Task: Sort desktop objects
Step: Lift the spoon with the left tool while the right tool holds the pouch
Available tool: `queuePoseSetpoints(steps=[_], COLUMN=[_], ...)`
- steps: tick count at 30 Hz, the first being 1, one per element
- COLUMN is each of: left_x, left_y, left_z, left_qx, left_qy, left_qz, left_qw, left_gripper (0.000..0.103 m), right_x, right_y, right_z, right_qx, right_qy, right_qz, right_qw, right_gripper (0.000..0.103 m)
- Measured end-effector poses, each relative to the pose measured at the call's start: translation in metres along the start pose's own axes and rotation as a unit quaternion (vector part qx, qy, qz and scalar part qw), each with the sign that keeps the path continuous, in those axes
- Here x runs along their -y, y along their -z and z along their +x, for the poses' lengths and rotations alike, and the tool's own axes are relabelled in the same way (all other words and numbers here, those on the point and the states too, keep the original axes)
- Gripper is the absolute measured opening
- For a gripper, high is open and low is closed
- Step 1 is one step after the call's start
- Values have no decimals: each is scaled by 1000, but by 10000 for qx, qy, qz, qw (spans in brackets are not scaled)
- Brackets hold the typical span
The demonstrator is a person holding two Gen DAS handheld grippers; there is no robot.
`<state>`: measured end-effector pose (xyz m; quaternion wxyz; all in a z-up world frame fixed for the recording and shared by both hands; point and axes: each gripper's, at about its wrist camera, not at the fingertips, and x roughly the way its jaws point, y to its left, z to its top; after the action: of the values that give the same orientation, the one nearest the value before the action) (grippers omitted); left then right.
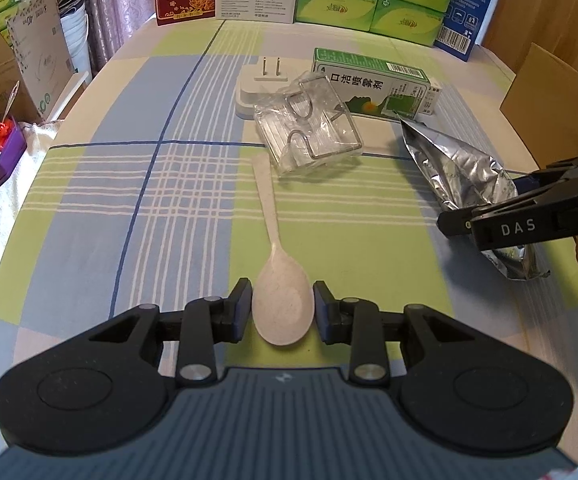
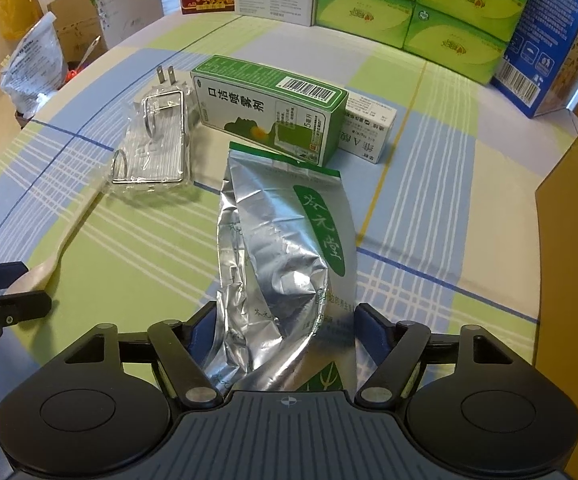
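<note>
Two grippers are on target, nothing lifted yet. My left gripper (image 1: 283,312) sits low over the checked tablecloth (image 1: 129,200) with its jaws spread either side of the bowl of the pale spoon (image 1: 279,300); small gaps show on both sides, so I judge it is not yet pinching. The spoon's handle runs toward 12 o'clock, its tip just short of the clear plastic pack (image 1: 309,128) that holds wire hooks.

My right gripper (image 2: 283,336) also stands spread, straddling the near end of the silver foil pouch (image 2: 285,248). The pouch lies flat on the cloth; whether the pads touch it I cannot tell.

From the right wrist view, at 12 o'clock beyond the pouch lies the green box (image 2: 269,108), touching the pouch's far edge. A small white box (image 2: 369,128) sits just beside it at 1 o'clock, the hook pack at 10 o'clock, and a white plug (image 2: 167,78) behind that.

Progress: early, by my reading. All six items are loosely clustered mid-table, no sorted group visible. Left to do: close on spoon and pouch, place them, then handle the other four.
</note>
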<state>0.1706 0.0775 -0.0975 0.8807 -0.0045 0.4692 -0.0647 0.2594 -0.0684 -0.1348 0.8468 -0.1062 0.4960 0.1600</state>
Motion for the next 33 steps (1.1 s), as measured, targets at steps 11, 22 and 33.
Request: queuePoseSetpoints(steps=[11, 22, 33], left_x=[-2, -6, -10], left_y=[0, 3, 10], left_z=[-7, -14, -12], left_qx=[177, 172, 40], left_qy=[-21, 44, 146], left_qz=[50, -44, -606], left_qw=[9998, 9998, 9980], left_gripper=[26, 26, 42], right_x=[1, -1, 1], right_y=[-6, -10, -5], right_z=[-11, -19, -12], right_qx=[187, 293, 135], right_qy=[38, -66, -72], right_qz=[228, 312, 275], right_qw=[9996, 9991, 9995], right_gripper=[43, 43, 43])
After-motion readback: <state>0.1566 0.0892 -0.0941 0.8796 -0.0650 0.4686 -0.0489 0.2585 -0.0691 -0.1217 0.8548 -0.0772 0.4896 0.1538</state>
